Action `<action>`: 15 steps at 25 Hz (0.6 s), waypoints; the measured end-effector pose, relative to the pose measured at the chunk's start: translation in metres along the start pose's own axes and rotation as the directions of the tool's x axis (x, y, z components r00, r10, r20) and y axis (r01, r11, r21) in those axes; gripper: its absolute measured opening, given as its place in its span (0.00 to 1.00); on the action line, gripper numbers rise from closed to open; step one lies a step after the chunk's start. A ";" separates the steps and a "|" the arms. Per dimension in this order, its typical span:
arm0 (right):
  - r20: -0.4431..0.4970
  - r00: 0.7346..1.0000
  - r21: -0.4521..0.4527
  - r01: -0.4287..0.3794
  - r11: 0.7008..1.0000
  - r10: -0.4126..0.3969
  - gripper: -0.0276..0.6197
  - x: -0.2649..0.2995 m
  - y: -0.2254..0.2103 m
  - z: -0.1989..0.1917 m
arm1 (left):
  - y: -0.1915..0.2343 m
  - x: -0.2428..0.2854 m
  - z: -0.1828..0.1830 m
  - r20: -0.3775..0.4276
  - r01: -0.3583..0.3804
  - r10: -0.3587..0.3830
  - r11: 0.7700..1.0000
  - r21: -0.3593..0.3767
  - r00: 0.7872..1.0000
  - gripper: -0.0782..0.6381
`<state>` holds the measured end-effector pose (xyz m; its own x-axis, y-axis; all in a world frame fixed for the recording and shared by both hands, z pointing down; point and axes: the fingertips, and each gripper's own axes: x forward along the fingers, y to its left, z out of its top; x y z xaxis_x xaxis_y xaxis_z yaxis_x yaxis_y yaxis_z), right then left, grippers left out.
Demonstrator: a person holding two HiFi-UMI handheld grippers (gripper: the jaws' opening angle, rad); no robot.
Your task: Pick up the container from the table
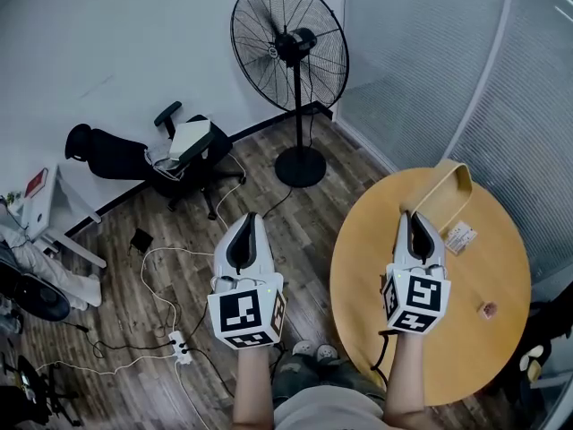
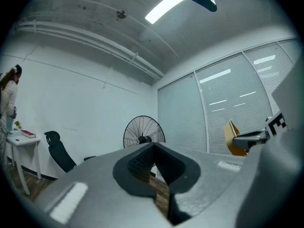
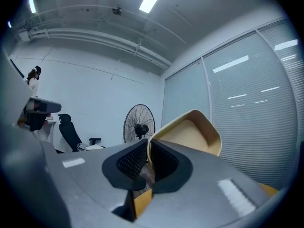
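Note:
A tan shallow container [image 1: 445, 193] is held over the far part of the round wooden table [image 1: 466, 330]. My right gripper [image 1: 410, 213] is shut on its near rim. In the right gripper view the container [image 3: 190, 136] rises tilted past the jaws of my right gripper [image 3: 148, 158], which pinch its thin edge. Whether its far end touches the table I cannot tell. My left gripper [image 1: 252, 218] hangs over the wooden floor left of the table, shut, with nothing in it. In the left gripper view my left gripper [image 2: 154, 167] has its pads together, and the container [image 2: 232, 139] shows at the right.
A paper tag [image 1: 460, 237] and a small brownish object [image 1: 488, 310] lie on the table. A standing fan [image 1: 289, 43] and a black office chair [image 1: 179, 155] are beyond. Cables and a power strip [image 1: 179, 346] cross the floor. A person [image 2: 7, 99] stands far left.

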<state>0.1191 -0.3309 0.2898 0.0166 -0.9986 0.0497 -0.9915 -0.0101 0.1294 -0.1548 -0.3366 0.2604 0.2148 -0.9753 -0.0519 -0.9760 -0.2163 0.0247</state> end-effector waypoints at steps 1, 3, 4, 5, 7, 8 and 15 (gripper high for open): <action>0.002 1.000 0.000 0.000 1.000 0.000 0.13 0.000 0.000 0.001 | 0.000 0.000 0.001 0.002 0.000 0.000 1.000 0.000 1.000 0.11; 0.005 1.000 0.001 0.004 1.000 -0.004 0.12 0.000 0.000 0.002 | 0.001 0.000 0.002 0.004 0.001 -0.001 1.000 0.001 1.000 0.11; 0.006 1.000 0.002 0.006 1.000 -0.006 0.13 -0.001 0.000 0.002 | 0.001 0.000 0.002 0.005 0.002 -0.002 1.000 0.002 1.000 0.11; 0.007 1.000 0.003 0.008 1.000 -0.008 0.12 -0.002 -0.001 0.002 | 0.000 -0.001 0.002 0.005 0.004 -0.004 1.000 0.002 1.000 0.11; 0.007 1.000 0.003 0.012 1.000 -0.012 0.12 -0.003 -0.002 0.001 | -0.001 -0.001 0.001 0.005 0.004 -0.004 1.000 0.001 1.000 0.11; 0.008 1.000 0.004 0.014 1.000 -0.014 0.12 -0.003 -0.003 0.001 | -0.001 -0.001 0.001 0.005 0.004 -0.004 1.000 0.000 1.000 0.11; 0.001 1.000 0.004 0.019 1.000 -0.019 0.12 0.001 -0.003 0.000 | 0.002 0.004 -0.003 -0.003 0.007 -0.007 1.000 -0.006 1.000 0.11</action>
<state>0.1224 -0.3319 0.2894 0.0353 -0.9983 0.0461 -0.9915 -0.0292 0.1268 -0.1553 -0.3413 0.2628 0.2214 -0.9739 -0.0492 -0.9743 -0.2230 0.0308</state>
